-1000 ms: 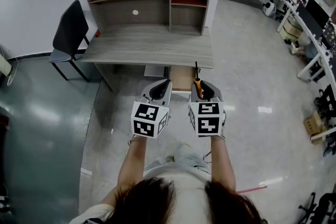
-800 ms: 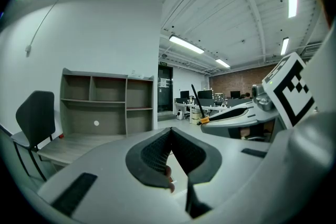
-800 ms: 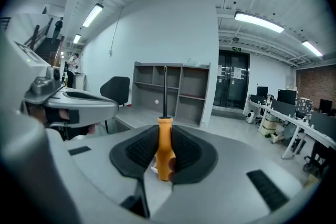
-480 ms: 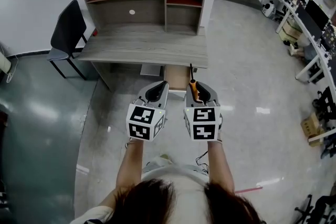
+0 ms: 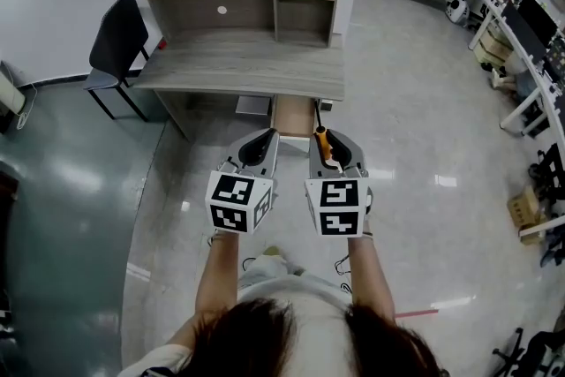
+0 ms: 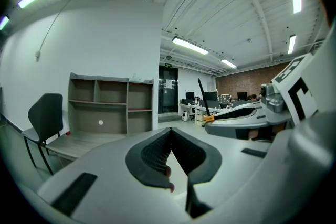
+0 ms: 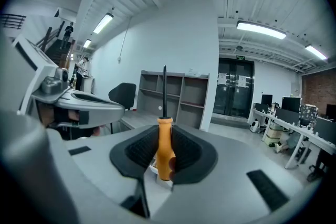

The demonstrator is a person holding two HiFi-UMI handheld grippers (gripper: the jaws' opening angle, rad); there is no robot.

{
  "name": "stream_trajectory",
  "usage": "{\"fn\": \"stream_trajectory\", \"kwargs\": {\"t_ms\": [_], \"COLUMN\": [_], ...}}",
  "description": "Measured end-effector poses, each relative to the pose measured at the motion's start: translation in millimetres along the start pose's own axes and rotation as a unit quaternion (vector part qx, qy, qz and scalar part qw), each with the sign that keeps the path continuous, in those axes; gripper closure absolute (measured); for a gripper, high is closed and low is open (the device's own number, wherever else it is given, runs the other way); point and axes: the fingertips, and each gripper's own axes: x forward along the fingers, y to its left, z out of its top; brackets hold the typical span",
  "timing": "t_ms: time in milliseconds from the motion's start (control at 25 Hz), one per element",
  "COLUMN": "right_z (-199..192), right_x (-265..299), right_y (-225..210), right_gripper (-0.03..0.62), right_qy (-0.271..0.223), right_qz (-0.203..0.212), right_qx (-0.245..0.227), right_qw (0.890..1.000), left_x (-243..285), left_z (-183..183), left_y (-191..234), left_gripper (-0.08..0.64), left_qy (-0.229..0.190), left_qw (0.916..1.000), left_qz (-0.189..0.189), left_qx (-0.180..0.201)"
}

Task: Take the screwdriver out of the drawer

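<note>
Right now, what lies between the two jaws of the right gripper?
The screwdriver: the right gripper is shut on its orange handle, with the shaft pointing forward. The right gripper view shows this.

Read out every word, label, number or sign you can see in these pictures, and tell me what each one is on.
No text is readable in any view.
Green sign above the glass doors: too small to read.
Marker cubes on the left gripper and right gripper: black-and-white square patterns only, no letters or numbers.
</note>
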Motion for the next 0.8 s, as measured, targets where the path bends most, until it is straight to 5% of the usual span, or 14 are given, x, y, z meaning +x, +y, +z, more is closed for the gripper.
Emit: {"fn": "stream_trajectory", "kwargs": {"t_ms": [800], "right_z": [2.7], "right_x": [-84.2], "right_y": [-17.5], "right_gripper": [0.501], "right_qy": [-0.052], "right_qz": [-0.004], "right_qx": [-0.016], "right_qw": [0.999], "left_x": [-45.1], "left_z": [9.6], "left_y": [-68.4], "left_gripper": [0.544], "left_qy": [-0.014], "left_qw": [0.9997], "left_qz": [0.017], "left_qx": [0.006]}}
